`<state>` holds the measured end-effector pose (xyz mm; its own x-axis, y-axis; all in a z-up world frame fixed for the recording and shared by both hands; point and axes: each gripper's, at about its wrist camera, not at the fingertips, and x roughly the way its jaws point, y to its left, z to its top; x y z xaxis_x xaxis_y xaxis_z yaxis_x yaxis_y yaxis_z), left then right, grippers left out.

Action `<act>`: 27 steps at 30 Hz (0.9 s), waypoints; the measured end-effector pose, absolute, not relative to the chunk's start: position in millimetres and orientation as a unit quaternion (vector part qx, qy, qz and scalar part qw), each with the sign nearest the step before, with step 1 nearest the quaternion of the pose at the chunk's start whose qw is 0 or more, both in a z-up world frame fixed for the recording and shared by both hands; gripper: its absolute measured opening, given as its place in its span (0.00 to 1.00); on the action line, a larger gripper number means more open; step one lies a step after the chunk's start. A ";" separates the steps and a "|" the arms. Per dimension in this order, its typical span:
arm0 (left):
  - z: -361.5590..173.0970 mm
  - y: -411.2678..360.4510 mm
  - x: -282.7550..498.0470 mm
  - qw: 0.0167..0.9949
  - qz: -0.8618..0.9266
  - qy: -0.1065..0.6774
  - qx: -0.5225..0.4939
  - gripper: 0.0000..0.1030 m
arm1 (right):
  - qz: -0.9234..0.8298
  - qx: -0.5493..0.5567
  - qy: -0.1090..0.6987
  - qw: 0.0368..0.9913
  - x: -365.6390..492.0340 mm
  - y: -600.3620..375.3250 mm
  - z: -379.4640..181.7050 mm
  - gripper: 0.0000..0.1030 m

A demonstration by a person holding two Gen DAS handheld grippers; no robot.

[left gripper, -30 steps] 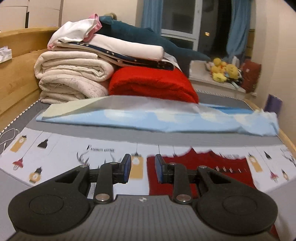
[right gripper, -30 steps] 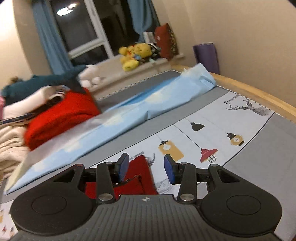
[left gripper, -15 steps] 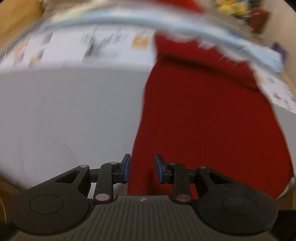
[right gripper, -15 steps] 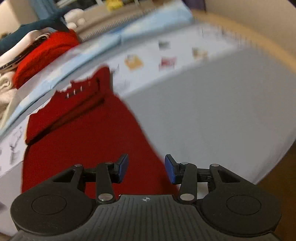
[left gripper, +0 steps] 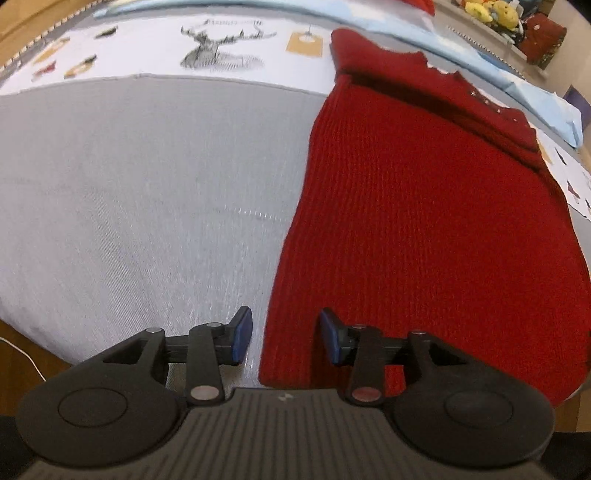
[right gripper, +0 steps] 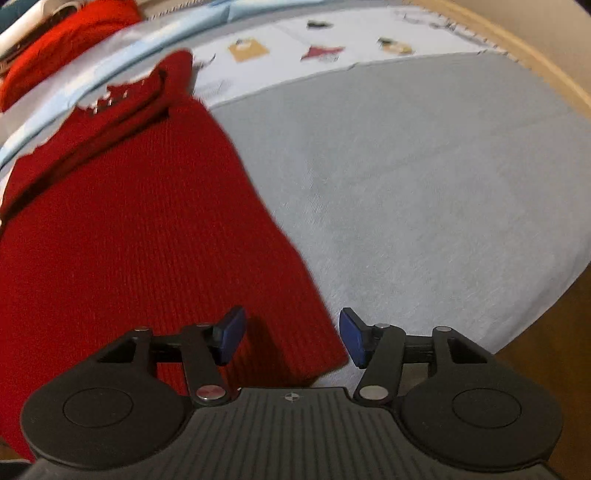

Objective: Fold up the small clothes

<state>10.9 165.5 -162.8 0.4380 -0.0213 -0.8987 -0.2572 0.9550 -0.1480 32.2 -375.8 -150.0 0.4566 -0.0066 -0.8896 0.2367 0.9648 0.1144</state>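
A red knitted garment point(left gripper: 417, 206) lies flat on the grey bed cover point(left gripper: 147, 184), its collar end far from me and its hem near me. My left gripper point(left gripper: 284, 338) is open just above the hem's left corner, straddling the garment's left edge. In the right wrist view the same garment point(right gripper: 140, 229) fills the left half. My right gripper point(right gripper: 291, 338) is open above the hem's right corner, straddling the right edge. Neither gripper holds anything.
A white printed sheet point(left gripper: 184, 48) with deer and lamp pictures lies beyond the garment, then a light blue cloth point(left gripper: 517, 81). Stuffed toys point(left gripper: 487, 11) sit far right. A red folded blanket point(right gripper: 66, 40) lies at the back. The bed's wooden rim point(right gripper: 535, 62) curves on the right.
Both grippers have pulled back from the far end of the bed to the garment's near hem and tilted down. Both stay open.
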 end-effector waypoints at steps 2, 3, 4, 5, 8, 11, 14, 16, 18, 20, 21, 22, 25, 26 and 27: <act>-166.2 166.6 13.2 0.836 0.066 0.528 -0.133 0.43 | -0.078 0.101 0.524 0.842 31.9 -374.3 -156.4 0.57; -166.9 165.9 14.5 0.837 0.064 0.528 -0.131 0.42 | -0.081 0.101 0.527 0.840 31.5 -374.5 -158.9 0.57; -167.1 165.2 15.3 0.837 0.061 0.528 -0.129 0.42 | -0.082 0.106 0.526 0.840 31.8 -375.6 -159.7 0.57; -167.2 164.3 16.0 0.838 0.058 0.527 -0.126 0.42 | -0.084 0.110 0.525 0.840 32.6 -376.8 -160.2 0.57; -168.7 160.7 17.1 0.841 0.048 0.525 -0.123 0.36 | -0.085 0.116 0.524 0.840 32.3 -377.5 -160.7 0.57; -169.2 157.8 16.9 0.842 0.041 0.524 -0.120 0.32 | -0.085 0.122 0.523 0.839 37.4 -378.2 -163.6 0.57; -169.3 161.6 17.2 0.839 0.038 0.525 -0.139 0.31 | -0.077 0.137 0.521 0.839 36.7 -380.4 -163.0 0.46; -169.8 168.5 16.7 0.831 0.035 0.528 -0.169 0.32 | -0.069 0.158 0.520 0.837 36.6 -383.6 -162.1 0.38; -172.4 176.8 16.2 0.822 0.037 0.533 -0.200 0.32 | -0.064 0.188 0.518 0.832 34.8 -388.3 -160.8 0.37; -173.2 180.8 15.4 0.819 0.045 0.533 -0.208 0.31 | -0.069 0.212 0.516 0.827 32.7 -393.8 -160.6 0.37; -173.4 181.3 15.2 0.819 0.046 0.532 -0.210 0.31 | -0.073 0.220 0.515 0.825 30.9 -396.8 -160.7 0.37; -173.2 180.4 15.3 0.819 0.046 0.532 -0.208 0.31 | -0.078 0.227 0.514 0.823 30.1 -399.1 -161.0 0.37; -172.7 173.8 16.7 0.825 0.039 0.532 -0.189 0.26 | -0.082 0.228 0.513 0.823 28.2 -400.4 -160.6 0.37; -171.9 172.4 16.8 0.827 0.038 0.530 -0.183 0.20 | -0.081 0.225 0.514 0.824 27.6 -399.5 -160.3 0.37; -170.5 172.0 16.5 0.830 0.038 0.526 -0.178 0.15 | -0.080 0.220 0.515 0.825 27.8 -398.2 -160.4 0.36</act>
